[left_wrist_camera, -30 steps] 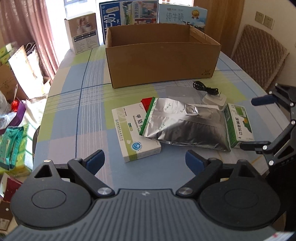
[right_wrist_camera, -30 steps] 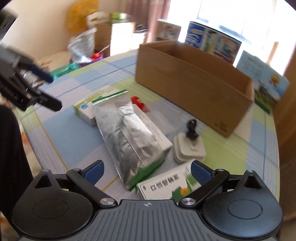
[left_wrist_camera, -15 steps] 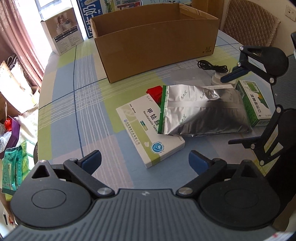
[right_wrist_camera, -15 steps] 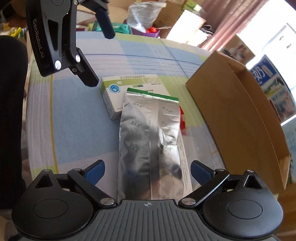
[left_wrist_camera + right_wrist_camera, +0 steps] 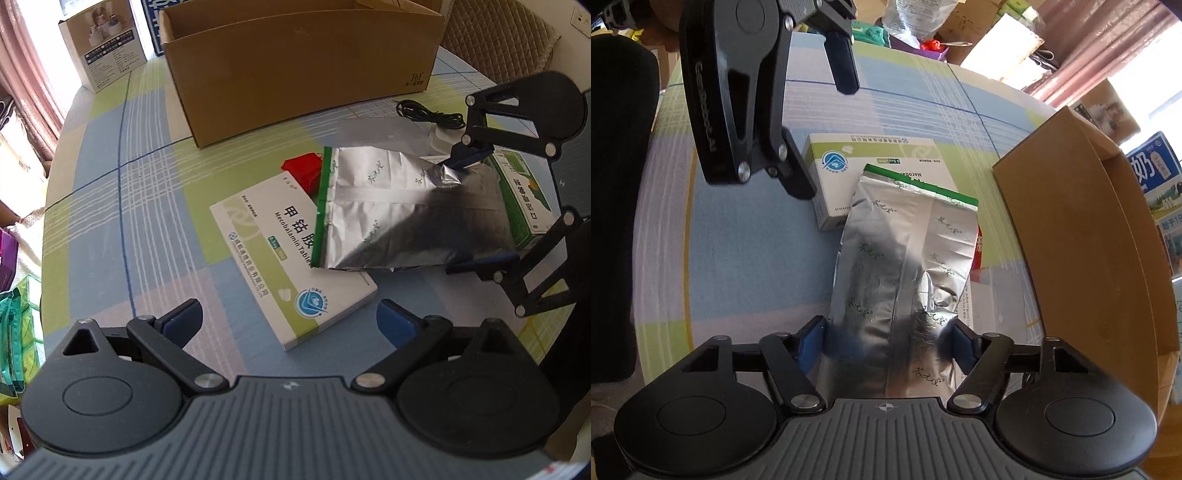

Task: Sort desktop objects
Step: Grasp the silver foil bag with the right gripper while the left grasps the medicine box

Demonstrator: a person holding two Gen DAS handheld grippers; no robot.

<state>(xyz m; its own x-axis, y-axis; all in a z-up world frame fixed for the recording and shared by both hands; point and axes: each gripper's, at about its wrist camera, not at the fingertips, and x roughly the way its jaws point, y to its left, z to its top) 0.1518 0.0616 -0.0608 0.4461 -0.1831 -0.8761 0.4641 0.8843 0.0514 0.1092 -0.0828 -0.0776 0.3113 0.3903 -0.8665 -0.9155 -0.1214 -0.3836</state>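
Observation:
A silver foil pouch with a green top strip (image 5: 391, 210) (image 5: 905, 258) lies across a white and green medicine box (image 5: 280, 258) (image 5: 849, 162). My right gripper (image 5: 886, 343) (image 5: 476, 210) has closed on the pouch's bottom end, both pads pressing its sides. My left gripper (image 5: 288, 317) is open and empty, just above the near corner of the medicine box. A red packet (image 5: 301, 170) sits under the pouch. A second green and white box (image 5: 524, 199) lies at the right. The open cardboard box (image 5: 295, 62) (image 5: 1082, 240) stands behind.
A white charger with black cable (image 5: 436, 122) lies by the cardboard box. A white carton (image 5: 107, 48) stands at the table's far left corner. A quilted chair (image 5: 495, 37) is at the far right. Bags and cartons crowd the floor on the left (image 5: 14, 325).
My right gripper has moved in over the pouch's end and its fingers have closed onto it, crumpling the foil. My left gripper has come closer to the medicine box.

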